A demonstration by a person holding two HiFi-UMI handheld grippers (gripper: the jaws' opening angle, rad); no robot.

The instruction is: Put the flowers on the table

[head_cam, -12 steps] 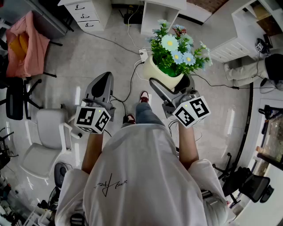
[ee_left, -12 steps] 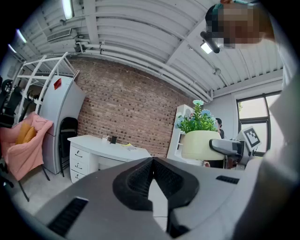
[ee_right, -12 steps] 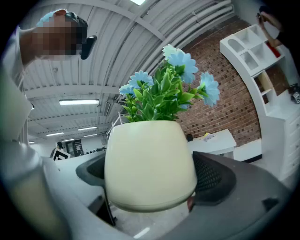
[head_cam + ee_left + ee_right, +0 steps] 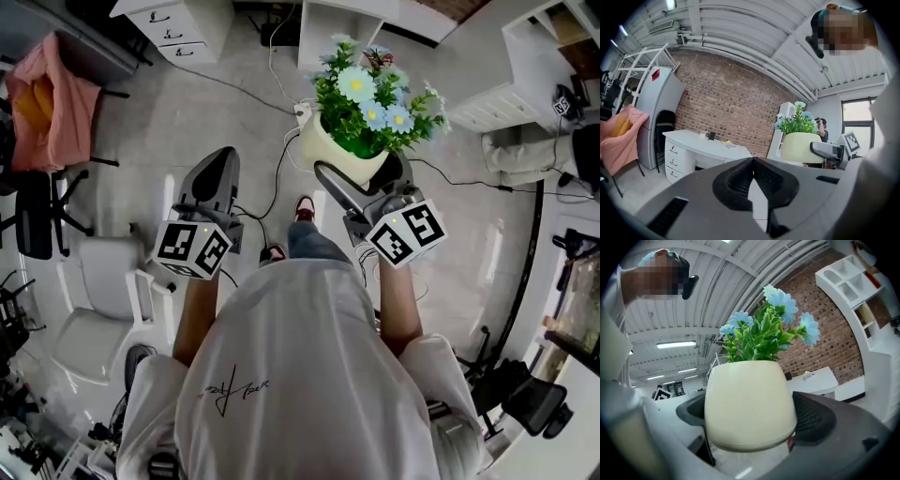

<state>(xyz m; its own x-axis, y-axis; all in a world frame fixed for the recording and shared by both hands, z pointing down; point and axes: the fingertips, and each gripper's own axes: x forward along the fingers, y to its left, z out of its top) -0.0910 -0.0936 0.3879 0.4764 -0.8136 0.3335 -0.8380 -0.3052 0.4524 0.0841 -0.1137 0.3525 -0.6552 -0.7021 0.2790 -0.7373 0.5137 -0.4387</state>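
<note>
A cream pot (image 4: 339, 154) of blue flowers (image 4: 373, 101) with green leaves hangs above the floor, upright, in front of the person. My right gripper (image 4: 362, 180) is shut on the pot, its wide jaws pressing both sides, as the right gripper view shows on the pot (image 4: 749, 408) under the flowers (image 4: 759, 331). My left gripper (image 4: 217, 172) is held to the left at about the same height, shut and empty. In the left gripper view its jaws (image 4: 752, 177) meet, and the pot (image 4: 801, 146) shows off to the right.
A white desk with drawers (image 4: 178, 28) and a white shelf unit (image 4: 345, 23) stand ahead. A white chair (image 4: 94, 281) and a black chair under pink cloth (image 4: 52, 98) stand left. Cables (image 4: 274, 183) cross the floor. Another person (image 4: 525, 150) is at the right.
Both grippers and the pot have shifted slightly forward with the person; the grip on the pot is unchanged.
</note>
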